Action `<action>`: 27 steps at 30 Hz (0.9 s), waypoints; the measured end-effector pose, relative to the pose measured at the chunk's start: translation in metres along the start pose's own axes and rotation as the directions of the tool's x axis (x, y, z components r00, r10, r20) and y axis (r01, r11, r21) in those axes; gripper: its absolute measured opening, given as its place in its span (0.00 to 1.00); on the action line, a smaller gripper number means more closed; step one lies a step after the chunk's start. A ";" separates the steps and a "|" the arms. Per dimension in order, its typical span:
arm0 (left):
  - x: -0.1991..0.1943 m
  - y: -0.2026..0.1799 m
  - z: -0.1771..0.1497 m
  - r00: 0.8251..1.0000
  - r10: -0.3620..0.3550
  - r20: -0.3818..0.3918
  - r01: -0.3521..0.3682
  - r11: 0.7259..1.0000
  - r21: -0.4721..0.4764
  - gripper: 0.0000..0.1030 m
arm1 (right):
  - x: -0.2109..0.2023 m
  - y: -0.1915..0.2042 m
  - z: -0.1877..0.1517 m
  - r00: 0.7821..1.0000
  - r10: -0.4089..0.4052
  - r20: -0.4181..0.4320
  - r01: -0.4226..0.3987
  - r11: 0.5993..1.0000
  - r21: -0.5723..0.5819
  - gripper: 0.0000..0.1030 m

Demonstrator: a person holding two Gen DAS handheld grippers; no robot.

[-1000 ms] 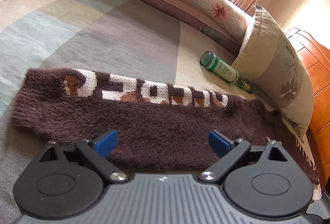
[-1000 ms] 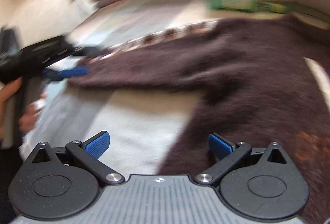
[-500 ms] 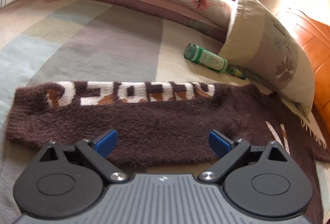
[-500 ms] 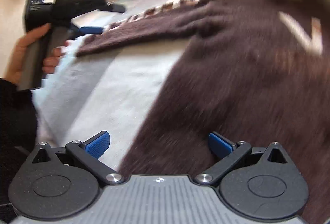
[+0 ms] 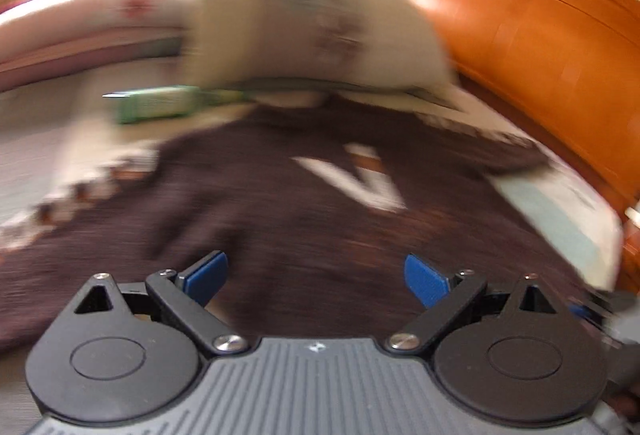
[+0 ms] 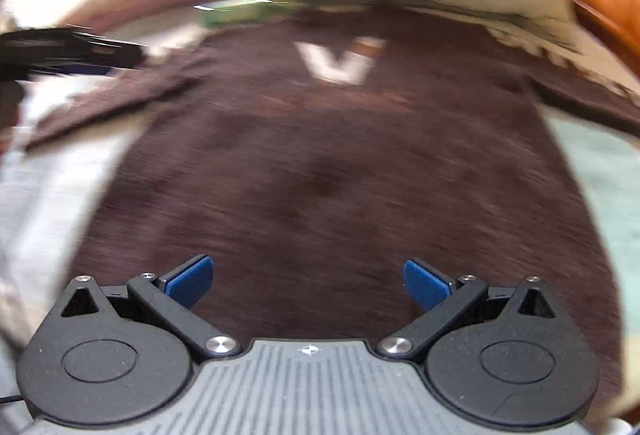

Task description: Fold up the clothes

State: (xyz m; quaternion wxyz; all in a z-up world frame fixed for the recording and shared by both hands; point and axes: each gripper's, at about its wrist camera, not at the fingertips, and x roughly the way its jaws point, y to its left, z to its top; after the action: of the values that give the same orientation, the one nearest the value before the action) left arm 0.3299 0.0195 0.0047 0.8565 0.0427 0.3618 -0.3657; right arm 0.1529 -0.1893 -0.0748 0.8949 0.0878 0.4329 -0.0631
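Note:
A fuzzy dark brown sweater (image 5: pixel 280 211) with a white V on the chest lies flat on the bed, sleeves spread to both sides; it also shows in the right wrist view (image 6: pixel 328 171). My left gripper (image 5: pixel 316 277) is open and empty, low over the sweater's left side. My right gripper (image 6: pixel 306 283) is open and empty over the sweater's lower body. The left gripper appears as a blurred black shape (image 6: pixel 60 53) at the far left of the right wrist view, near the left sleeve. Both views are motion-blurred.
A green bottle (image 5: pixel 156 107) lies beside the collar, against a beige floral pillow (image 5: pixel 312 35). An orange wooden headboard (image 5: pixel 540 35) stands at the right. A folded quilt (image 5: pixel 100 23) lies along the far side of the bed.
Both grippers have swung right, from the left sleeve toward the sweater's body and V. Both stayed open. The sweater has not moved.

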 end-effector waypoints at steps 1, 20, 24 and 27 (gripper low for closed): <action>0.004 -0.011 -0.003 0.999 -0.049 -0.018 0.049 0.999 0.022 0.93 | 0.002 -0.003 -0.003 1.000 -0.010 0.006 0.010 1.000 0.007 1.00; 0.002 0.004 -0.063 1.000 0.000 -0.024 -0.001 0.999 -0.043 0.92 | 0.005 -0.014 -0.030 0.994 -0.046 0.097 0.047 0.999 -0.004 1.00; 0.019 -0.011 -0.059 0.991 -0.130 -0.027 0.130 0.992 0.008 0.93 | 0.006 -0.010 -0.031 0.992 -0.069 0.102 0.070 0.998 -0.006 1.00; 0.036 -0.007 -0.061 0.996 -0.038 -0.080 0.038 0.999 -0.010 0.93 | 0.006 -0.010 -0.032 0.991 -0.074 0.108 0.075 0.997 -0.010 1.00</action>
State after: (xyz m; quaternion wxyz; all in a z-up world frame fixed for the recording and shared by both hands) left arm 0.3063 0.0135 -0.0618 0.8343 0.0471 0.3982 -0.3785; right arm 0.1305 -0.1921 -0.1004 0.9145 0.0617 0.3878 -0.0979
